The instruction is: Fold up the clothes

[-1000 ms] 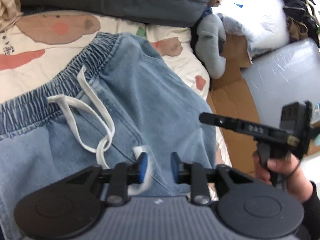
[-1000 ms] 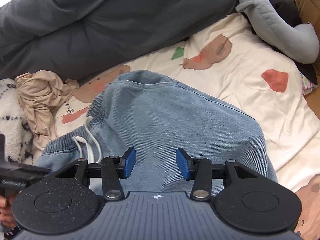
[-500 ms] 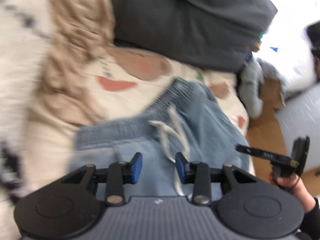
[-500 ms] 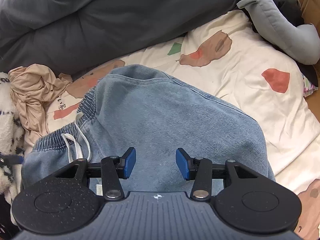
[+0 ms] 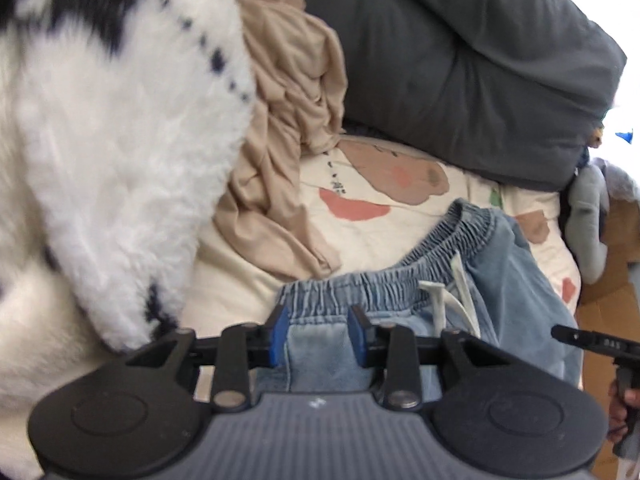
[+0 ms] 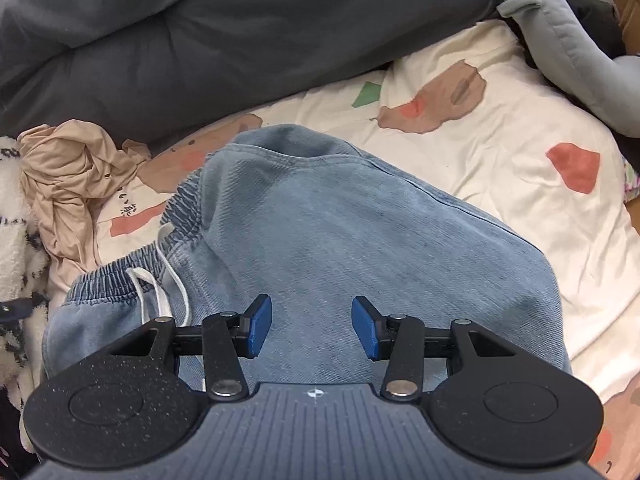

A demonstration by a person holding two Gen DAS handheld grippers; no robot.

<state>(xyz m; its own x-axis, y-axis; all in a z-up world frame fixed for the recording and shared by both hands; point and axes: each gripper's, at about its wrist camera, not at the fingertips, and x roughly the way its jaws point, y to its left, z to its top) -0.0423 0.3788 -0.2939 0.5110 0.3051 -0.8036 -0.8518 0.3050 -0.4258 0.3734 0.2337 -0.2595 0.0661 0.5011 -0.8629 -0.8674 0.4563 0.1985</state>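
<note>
Right wrist view shows the denim pants point(image 6: 340, 240) doubled over on the patterned sheet point(image 6: 500, 168), the fold looking largely made. The right gripper point(image 6: 312, 330) hovers open-jawed above them. The left gripper point(image 5: 318, 332), jaws apart, straddles their waistband corner; crumpled beige garment point(image 5: 288, 128) remains unfolded.

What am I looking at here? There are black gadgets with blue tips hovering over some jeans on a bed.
Those gadgets are hand-held pinching tools, one per hand, each with its own camera looking along its two blue tips. One picture comes from the left tool, whose open tips straddle the waistband corner of the denim trousers without pinching it. The other comes from the right tool, open above the trousers. Around lie a beige garment, a fluffy white blanket and a grey duvet.
</note>
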